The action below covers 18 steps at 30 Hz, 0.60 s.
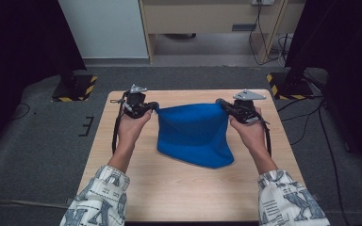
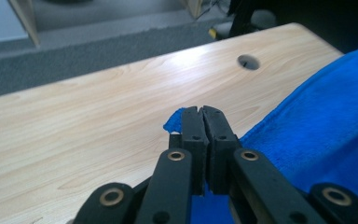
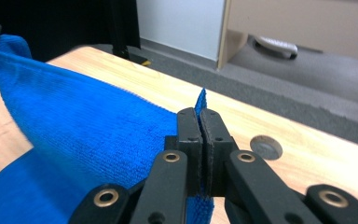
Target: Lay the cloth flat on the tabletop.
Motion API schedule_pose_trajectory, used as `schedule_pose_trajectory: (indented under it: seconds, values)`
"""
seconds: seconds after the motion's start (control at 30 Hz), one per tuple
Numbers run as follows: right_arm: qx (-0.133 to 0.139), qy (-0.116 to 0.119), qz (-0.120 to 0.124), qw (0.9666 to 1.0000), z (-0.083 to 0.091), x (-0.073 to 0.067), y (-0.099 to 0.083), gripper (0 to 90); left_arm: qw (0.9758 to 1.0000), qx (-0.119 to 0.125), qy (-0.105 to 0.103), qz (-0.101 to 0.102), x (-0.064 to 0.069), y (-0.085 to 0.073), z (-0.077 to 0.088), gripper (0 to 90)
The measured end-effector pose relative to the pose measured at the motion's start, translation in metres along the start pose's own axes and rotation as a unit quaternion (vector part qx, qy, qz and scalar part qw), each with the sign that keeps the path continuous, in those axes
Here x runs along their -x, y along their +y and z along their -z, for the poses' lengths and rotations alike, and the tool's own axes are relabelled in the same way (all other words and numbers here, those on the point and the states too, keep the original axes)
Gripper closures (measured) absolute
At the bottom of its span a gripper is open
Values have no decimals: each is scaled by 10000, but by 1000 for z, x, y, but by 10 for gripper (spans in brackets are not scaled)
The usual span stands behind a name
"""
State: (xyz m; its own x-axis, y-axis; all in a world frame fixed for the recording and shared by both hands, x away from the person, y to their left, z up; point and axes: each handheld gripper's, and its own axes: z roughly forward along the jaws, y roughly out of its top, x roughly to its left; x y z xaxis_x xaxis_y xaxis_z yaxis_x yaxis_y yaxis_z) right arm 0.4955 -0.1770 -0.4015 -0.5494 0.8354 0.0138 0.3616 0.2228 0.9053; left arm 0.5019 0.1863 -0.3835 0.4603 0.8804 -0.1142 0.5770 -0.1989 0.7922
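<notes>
Above the far half of the wooden table [image 1: 179, 193], a blue cloth [image 1: 195, 134] hangs stretched between two grippers. At left, the left gripper [image 1: 154, 107] pinches one top corner; at right, the right gripper [image 1: 221, 103] pinches the other, while the cloth's lower edge rests on the tabletop.

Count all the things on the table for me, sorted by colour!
Blue: 1, the cloth, pinched at its two top corners
Black: 2, the left gripper and the right gripper, both shut on the cloth
Light wood: 1, the table itself
Total: 4
</notes>
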Motion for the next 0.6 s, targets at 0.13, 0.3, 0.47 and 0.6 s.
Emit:
schedule_pose_trajectory:
  seconds: [0.13, 0.3, 0.47, 0.6]
  values:
    - [-162, -64, -142, 9997, -16, 9, -7, 880, 9998, -174, 48, 86, -6, -1, -19, 880]
    - [-323, -187, -333, 9987, -37, 21, -14, 876, 9995, -263, 76, 164, -9, -1, -46, 878]
    - [-418, -634, -576, 9955, -62, 39, -22, 575, 9994, -43, 190, 282, -15, 0, -71, 670]
    - [-524, -941, -608, 9923, -68, 45, -26, 352, 9998, -47, 188, 96, -14, -2, -71, 522]
